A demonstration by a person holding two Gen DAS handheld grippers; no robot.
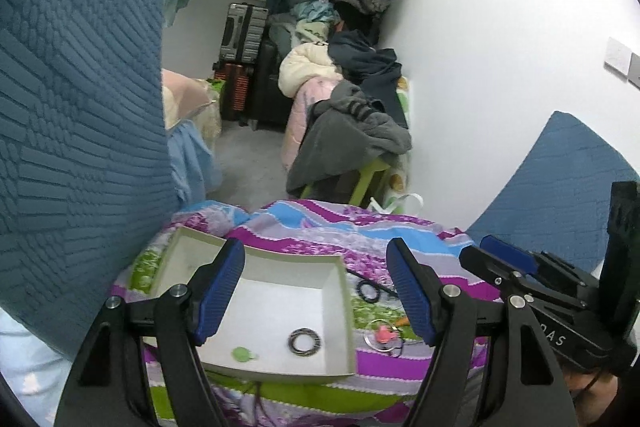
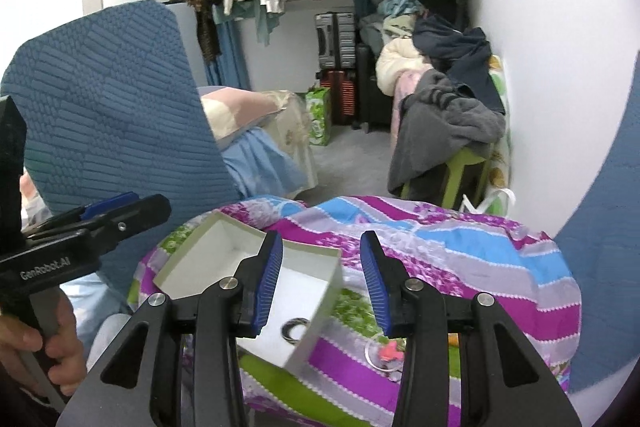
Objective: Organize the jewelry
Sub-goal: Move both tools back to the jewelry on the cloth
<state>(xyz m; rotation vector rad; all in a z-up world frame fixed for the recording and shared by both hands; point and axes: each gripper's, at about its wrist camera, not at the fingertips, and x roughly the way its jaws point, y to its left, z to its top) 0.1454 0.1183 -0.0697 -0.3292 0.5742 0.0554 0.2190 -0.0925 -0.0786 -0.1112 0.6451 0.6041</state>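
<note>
With both tongs, left (image 1: 316, 291) and right (image 2: 322, 281), held apart and empty, the shallow white cardboard box (image 1: 340, 307) could be tipped off the soft patchwork quilt (image 2: 480, 267), or the seemingly tangled silver ring with pink charm (image 1: 385, 337) snagged.

The right gripper's fingers (image 2: 269, 283) hide the box (image 2: 320, 301) interior (partly).

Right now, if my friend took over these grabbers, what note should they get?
Left gripper: open, holding nothing, above the box.
Right gripper: open, also holding nothing.
White box sits on the striped blanket.
Done: dark ring and green piece are in the box.
Left: black ring, pink clip and a clear hoop lie on the blanket, right of the box.
</note>
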